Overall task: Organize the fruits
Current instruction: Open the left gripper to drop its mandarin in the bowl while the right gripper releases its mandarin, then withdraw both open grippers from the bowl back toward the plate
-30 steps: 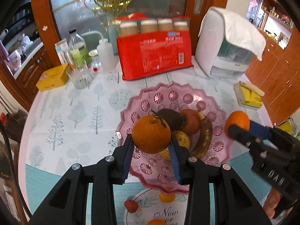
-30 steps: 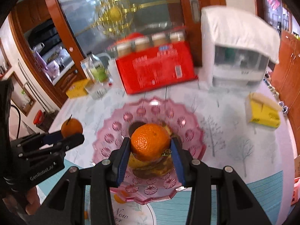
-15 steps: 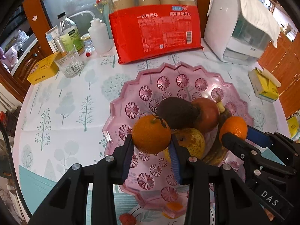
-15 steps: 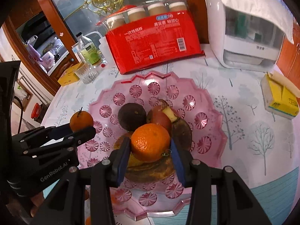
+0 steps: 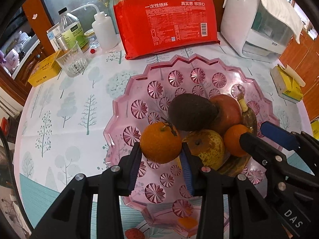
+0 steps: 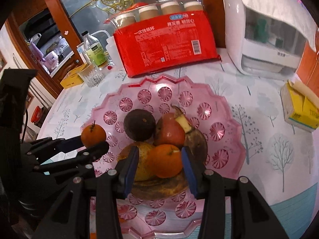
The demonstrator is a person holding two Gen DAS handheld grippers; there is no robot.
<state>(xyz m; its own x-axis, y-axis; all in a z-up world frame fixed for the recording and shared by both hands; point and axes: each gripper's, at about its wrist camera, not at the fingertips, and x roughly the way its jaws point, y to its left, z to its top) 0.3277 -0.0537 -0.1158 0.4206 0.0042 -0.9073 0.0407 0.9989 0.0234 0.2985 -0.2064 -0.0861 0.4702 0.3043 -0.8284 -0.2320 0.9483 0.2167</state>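
Pink glass dish (image 5: 127,103) on the counter already holds several fruits. Right tongs (image 6: 159,163) stand open around an orange (image 6: 168,162) resting on the pile; left tongs (image 5: 160,155) grip another orange (image 5: 160,142), not yet placed.

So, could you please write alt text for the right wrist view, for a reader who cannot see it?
The right gripper, jaws parted, straddles a round orange tangerine resting on a pile of fruit in a scalloped pink glass plate. At left, the left gripper holds a second stemmed orange tangerine over the plate's edge. A red packet of paper cups stands behind.
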